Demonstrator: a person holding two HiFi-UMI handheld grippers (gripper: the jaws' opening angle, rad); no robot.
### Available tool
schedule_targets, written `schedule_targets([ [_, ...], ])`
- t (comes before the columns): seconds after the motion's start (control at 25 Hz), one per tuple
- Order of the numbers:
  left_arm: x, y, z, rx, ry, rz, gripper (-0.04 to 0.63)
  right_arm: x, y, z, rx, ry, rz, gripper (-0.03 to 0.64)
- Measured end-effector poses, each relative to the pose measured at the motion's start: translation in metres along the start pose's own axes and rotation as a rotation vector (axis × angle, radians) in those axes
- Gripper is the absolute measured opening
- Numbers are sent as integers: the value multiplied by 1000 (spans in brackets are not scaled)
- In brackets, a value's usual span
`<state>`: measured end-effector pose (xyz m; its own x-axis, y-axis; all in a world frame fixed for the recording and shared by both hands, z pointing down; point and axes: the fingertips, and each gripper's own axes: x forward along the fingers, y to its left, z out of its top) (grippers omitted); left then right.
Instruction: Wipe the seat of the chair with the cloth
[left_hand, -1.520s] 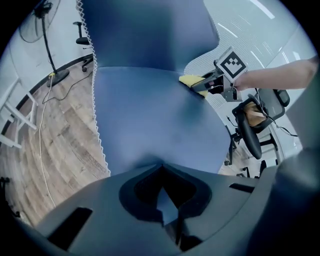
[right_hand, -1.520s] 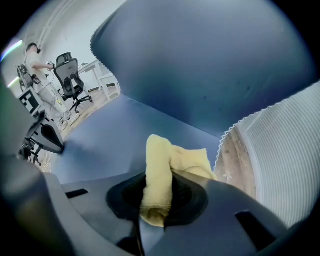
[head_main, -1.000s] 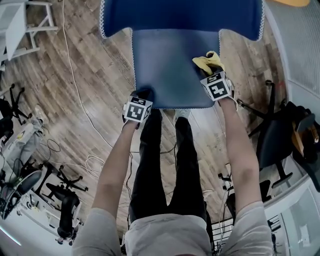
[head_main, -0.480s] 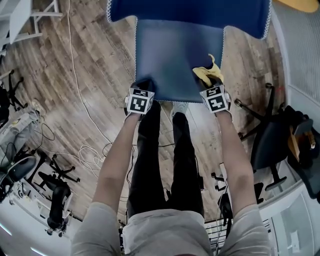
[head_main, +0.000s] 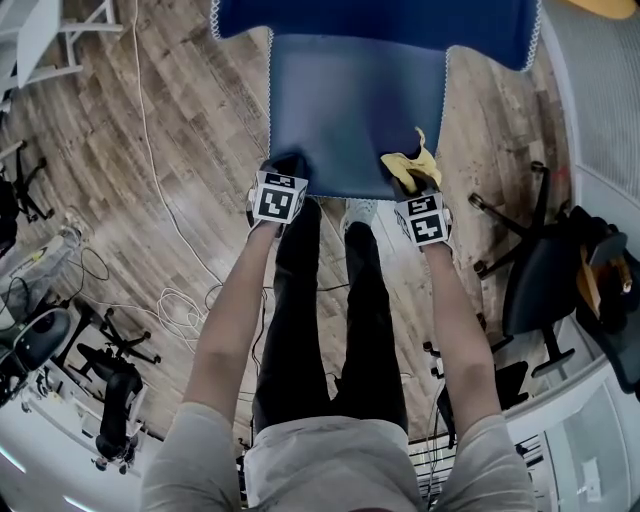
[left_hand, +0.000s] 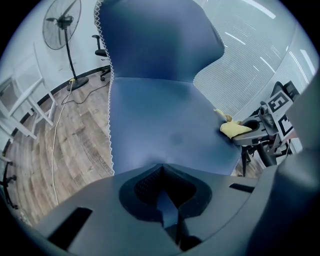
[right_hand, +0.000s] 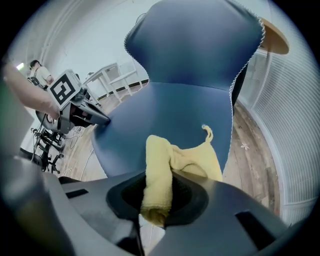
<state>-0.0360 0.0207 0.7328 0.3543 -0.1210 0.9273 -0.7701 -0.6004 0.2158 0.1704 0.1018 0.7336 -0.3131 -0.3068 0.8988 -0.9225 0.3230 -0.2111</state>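
**Current state.** The right gripper (right_hand: 159, 197) has its fingers clamped on a rolled fold of the yellow cloth (right_hand: 186, 159). The rest of the cloth lies spread on the blue seat (head_main: 350, 110). In the head view the cloth sits at the seat's 5 o'clock corner, just inside the front edge. The left gripper (left_hand: 165, 200) is at the seat's 7 o'clock corner. Its fingers are drawn together with a thin strip of blue between them, which reads as the seat's front edge pinched for support. The backrest (head_main: 370, 20) stands at 12 o'clock. The wood floor (head_main: 150, 150) surrounds the chair.

**Step in hand.** This appears to be a wiping stroke at its end nearest the person. Most of the seat lies toward 12 o'clock and 9 o'clock of the cloth.

**Procedure.**
1. Lower the right gripper so the spread part of the cloth, not the rolled fold, bears on the seat.
2. Stroke toward 12 o'clock as far as the backrest, then return.
3. Shift each pass toward 9 o'clock, overlapping the previous one.
4. Use the left gripper to hold the chair steady. It may otherwise shift or turn under side load.
5. Watch the loose corner at the cloth's 12 o'clock end, which could fold under and reduce contact.

**Containers.** None is in view, so nothing is held in one.
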Motion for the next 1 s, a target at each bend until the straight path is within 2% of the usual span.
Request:
schedule_targets([
  [0.24,0,-1,0,2,-3,-12,26,-5,15,-18,112,-6,-7,66],
  [0.36,-1,-1,0,2,-11,-18,26,-6,21,-23,234,-23,-14,66],
  [0.6,0,0,0,5,-9,-57,26,-5,33,-30,675,-129,-19,66],
  [0.72,0,-2,-1,73,10,-69,26,-5,35,-34,935,-219,-19,66],
  [0.84,0,-5,-1,121,28,-89,26,-8,34,-40,1225,-343,-15,66],
  [1.0,2,-5,0,113,58,-151,26,-11,33,-43,1553,-542,-9,66],
])
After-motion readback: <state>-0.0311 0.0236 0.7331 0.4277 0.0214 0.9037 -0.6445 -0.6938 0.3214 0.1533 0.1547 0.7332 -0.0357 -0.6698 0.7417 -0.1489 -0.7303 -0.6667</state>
